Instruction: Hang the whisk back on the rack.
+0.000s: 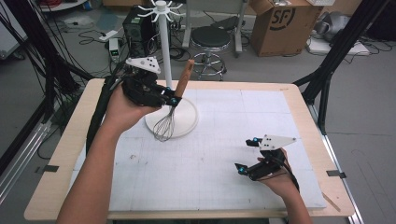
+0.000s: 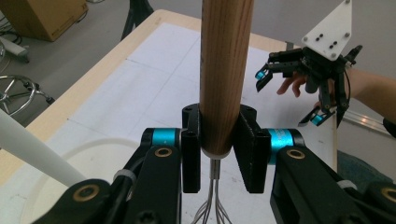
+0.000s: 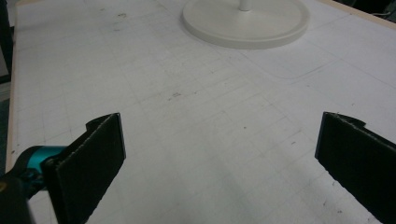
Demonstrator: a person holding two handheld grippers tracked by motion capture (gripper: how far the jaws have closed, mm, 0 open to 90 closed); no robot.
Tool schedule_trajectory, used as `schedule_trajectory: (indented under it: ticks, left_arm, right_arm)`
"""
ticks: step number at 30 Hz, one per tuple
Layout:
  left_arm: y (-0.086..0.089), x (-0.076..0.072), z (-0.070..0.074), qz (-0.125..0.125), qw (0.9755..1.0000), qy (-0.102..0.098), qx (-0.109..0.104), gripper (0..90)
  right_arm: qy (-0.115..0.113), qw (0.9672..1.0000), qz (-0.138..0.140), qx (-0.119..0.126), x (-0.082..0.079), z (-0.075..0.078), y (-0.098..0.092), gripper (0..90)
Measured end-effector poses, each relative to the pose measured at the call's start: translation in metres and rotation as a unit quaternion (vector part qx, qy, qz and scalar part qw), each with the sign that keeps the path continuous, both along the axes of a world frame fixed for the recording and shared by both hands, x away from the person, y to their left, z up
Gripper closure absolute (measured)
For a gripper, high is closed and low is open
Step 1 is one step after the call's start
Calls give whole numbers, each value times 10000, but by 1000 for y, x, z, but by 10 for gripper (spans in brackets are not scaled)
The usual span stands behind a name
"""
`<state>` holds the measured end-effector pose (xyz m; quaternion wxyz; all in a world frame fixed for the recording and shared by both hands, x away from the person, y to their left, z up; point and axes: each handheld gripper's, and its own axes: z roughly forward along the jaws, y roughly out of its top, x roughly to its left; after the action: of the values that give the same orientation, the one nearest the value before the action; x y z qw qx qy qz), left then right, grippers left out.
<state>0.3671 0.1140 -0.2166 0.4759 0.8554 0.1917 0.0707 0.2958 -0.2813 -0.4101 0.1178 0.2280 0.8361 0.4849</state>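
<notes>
Left gripper (image 1: 173,100) is held above the surface (image 1: 233,177) toward its far left corner. Its fingers (image 2: 247,149) are pinching the whisk (image 1: 173,107) at the lower end of the wooden handle (image 2: 224,70), just above the point where the wires leave it. In the left gripper view, one black pad presses against each side of the handle.

The whisk is off the surface, handle uppermost and tilted toward the far edge. Its wire head (image 1: 164,127) hangs over the near rim of the round white base (image 1: 187,119) of the stand. Contact between wires and base cannot be determined.

The stand's white pole (image 1: 164,42) rises from that base just beside the whisk handle, with hooks (image 1: 161,8) at its top. The pole also crosses the lower left of the left gripper view (image 2: 32,151).

Right gripper (image 1: 250,156) sits near the near right corner of the surface, well apart from the whisk. Its fingers (image 3: 91,158) are spread wide with nothing between them; bare white gridded mat shows through the gap. Whether it rests on the surface or is held just above cannot be determined.

Beyond the far edge, on the floor: a stool (image 1: 211,39) and a cardboard box (image 1: 280,23).
</notes>
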Motion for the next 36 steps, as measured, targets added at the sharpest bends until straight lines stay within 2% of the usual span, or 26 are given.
schedule_trajectory:
  ticks: [13, 16, 19, 21, 30, 34, 36]
  left_arm:
    - [12, 18, 31, 237, 9995, -119, -166, 735]
    - [16, 25, 36, 282, 9991, -68, -295, 735]
    - [18, 28, 42, 327, 9991, -92, -272, 735]
    - [19, 29, 44, 319, 9988, -88, -349, 735]
    - [21, 44, 50, 437, 9984, -26, -349, 735]
    - [23, 48, 52, 444, 9979, -12, -469, 735]
    - [24, 50, 51, 439, 9980, 0, -461, 735]
  right_arm:
    - [38, 10000, -13, -6, 0, 0, -1, 7]
    - [30, 10000, -7, -6, 0, 0, 0, 7]
    - [3, 10000, -1, -18, 0, 0, -1, 7]
    - [21, 10000, -25, -17, 0, 0, -1, 7]
    - [26, 10000, -18, -31, 0, 0, -1, 7]
    - [32, 10000, -31, -16, 0, -1, -3, 7]
    - [21, 10000, -55, -28, 1, -1, -3, 7]
